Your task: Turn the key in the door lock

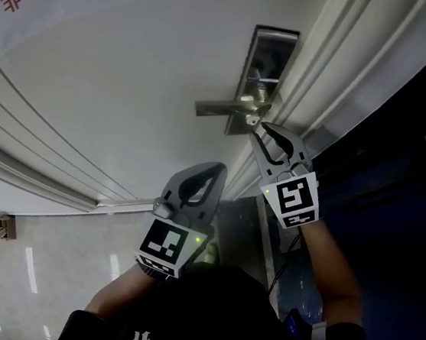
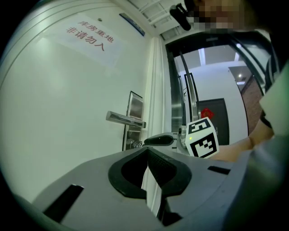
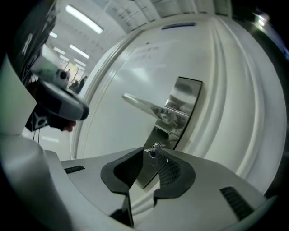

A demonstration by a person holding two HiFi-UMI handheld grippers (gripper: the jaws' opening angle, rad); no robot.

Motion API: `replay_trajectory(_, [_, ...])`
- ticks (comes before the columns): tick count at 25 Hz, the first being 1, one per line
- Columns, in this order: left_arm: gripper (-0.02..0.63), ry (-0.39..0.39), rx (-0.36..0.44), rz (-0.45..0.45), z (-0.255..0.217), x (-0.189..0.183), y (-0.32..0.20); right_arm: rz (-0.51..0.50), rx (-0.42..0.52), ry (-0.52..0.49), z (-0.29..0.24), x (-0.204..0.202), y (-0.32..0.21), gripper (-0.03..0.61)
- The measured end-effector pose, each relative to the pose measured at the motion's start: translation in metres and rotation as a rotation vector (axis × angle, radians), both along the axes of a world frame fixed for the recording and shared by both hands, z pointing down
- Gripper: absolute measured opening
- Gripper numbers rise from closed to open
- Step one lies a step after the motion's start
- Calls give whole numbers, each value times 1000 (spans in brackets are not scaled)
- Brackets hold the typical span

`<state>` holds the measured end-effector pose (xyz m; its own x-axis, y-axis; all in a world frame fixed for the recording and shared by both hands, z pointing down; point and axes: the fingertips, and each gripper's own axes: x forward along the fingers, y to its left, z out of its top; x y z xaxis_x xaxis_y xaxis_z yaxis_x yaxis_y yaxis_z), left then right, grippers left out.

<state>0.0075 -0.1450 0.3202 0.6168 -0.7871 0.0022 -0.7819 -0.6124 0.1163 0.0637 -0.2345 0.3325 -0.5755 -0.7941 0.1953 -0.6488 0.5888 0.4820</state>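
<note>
White door (image 1: 115, 92), steel lock plate (image 1: 268, 57), key (image 3: 152, 150)

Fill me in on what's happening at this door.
A person with a gripper in each hand is working the lock on a white door. The right gripper is closed on the key, which sits in the lock below the handle. The left gripper hangs back from the door, jaws together and empty.
</note>
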Motion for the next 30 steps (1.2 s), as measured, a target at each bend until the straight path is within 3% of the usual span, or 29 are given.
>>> replay_trajectory(8, [8,0,5,-10,-2,-6,2,31,299,439,5,-5,-4,75])
replay_trajectory(14, [8,3,7,-12,-2,-7,4,23,569,887,18,-7,-11,94])
replay_trajectory(17, [8,7,5,-12,-1,-8,4,16,656,1027,24,-10,-15,98])
replay_trajectory(23, [8,15,1,-8,0,-7,4,68,742,1103,20,-17,-30,95])
replay_trajectory(24, [8,16,0,-8,0,-8,4,77,739,1099,19,-18,-30,63])
replay_trajectory(27, [8,23,-1,-12,0,-9,4,103,707,1057,17,-18,-31,55])
replay_trajectory(30, [8,24,-3,-13,1,-11,4,136,638,950,15,-17,-31,54])
